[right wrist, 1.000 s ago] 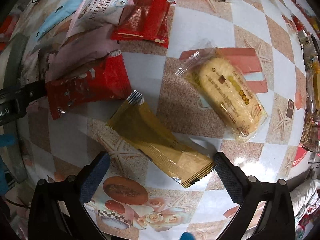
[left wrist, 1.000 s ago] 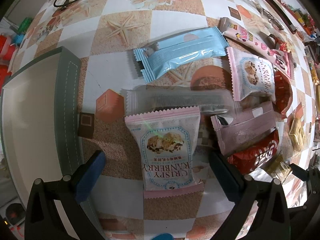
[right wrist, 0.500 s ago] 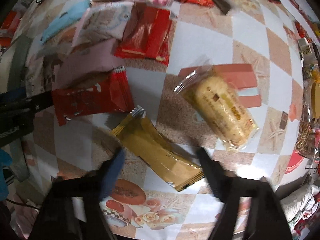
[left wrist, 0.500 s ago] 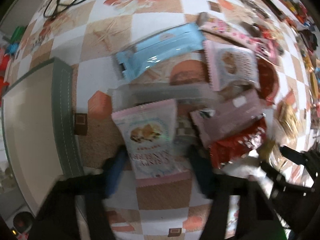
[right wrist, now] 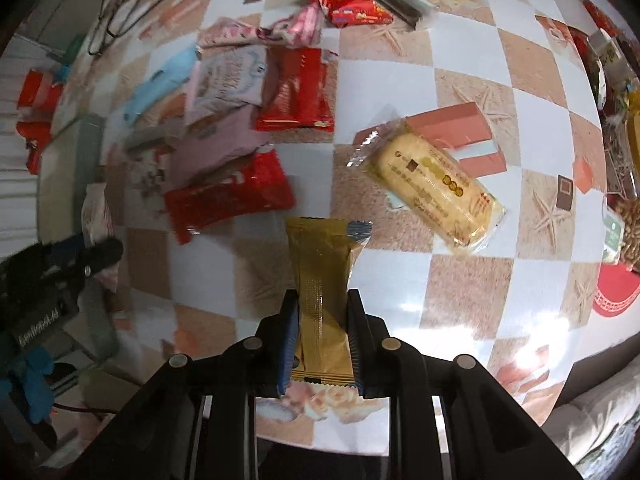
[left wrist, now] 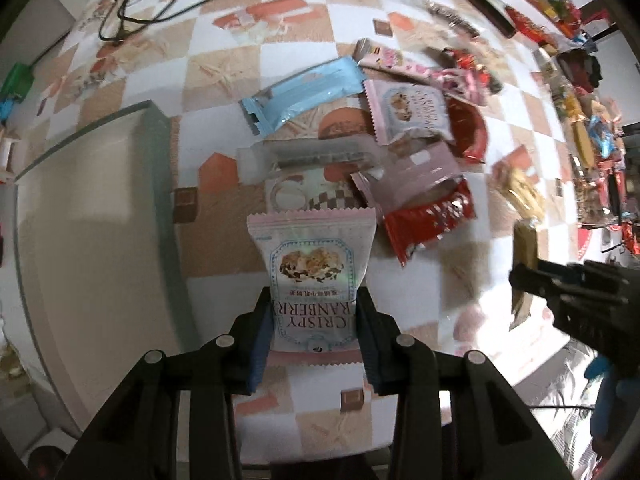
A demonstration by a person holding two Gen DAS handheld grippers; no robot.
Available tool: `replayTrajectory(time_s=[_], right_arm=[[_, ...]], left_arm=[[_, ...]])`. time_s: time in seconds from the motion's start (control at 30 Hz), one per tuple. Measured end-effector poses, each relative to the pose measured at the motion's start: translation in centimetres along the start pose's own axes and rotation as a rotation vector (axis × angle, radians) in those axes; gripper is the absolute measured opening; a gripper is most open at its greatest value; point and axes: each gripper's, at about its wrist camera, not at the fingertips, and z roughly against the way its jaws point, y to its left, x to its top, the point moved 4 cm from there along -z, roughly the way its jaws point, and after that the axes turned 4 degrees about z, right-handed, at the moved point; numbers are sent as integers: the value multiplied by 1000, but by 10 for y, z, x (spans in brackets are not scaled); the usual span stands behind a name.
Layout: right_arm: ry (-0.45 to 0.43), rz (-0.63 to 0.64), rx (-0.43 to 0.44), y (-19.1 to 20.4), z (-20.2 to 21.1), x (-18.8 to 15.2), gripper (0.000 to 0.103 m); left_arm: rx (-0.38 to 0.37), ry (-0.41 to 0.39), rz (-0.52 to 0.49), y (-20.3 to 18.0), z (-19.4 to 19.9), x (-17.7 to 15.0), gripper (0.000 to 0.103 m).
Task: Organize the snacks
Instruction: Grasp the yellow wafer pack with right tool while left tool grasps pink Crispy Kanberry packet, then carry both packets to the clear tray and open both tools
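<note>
My left gripper [left wrist: 314,300] grips the lower half of a pink "Crispy Cranberry" packet [left wrist: 312,256], jaws closing on it; the packet hangs lifted above the checked tablecloth. The jaws of my right gripper [right wrist: 322,300] are closing on a gold foil bar packet [right wrist: 320,256], which stands upright between the pads, off the table. In the left wrist view the gold packet [left wrist: 524,240] shows at the right edge. A grey-green box [left wrist: 160,200] with a pale inside lies left of the left gripper.
A pile of snacks lies beyond: a blue packet [left wrist: 304,88], a clear long packet [left wrist: 312,156], a mauve packet [left wrist: 412,172], red packets [right wrist: 228,196]. A yellow cake in clear wrap [right wrist: 436,188] lies right. Cables [left wrist: 160,0] run at the far edge.
Both grippers went from wide open to closed, the left on the cranberry packet, the right on the gold packet. Both rose, and the packets left the table.
</note>
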Motion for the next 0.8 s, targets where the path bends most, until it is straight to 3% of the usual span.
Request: replayTrajectory(time_s=[0.3, 0.6, 0.8], right_arm=[[-22, 66, 44, 32, 36, 8, 24], [-44, 281, 74, 138, 57, 30, 24], [-42, 408, 82, 210, 38, 46, 24]], left_arm=[[-12, -79, 37, 38, 44, -26, 42], [80, -157, 161, 115, 66, -31, 42], [122, -142, 263, 164, 58, -36, 42]])
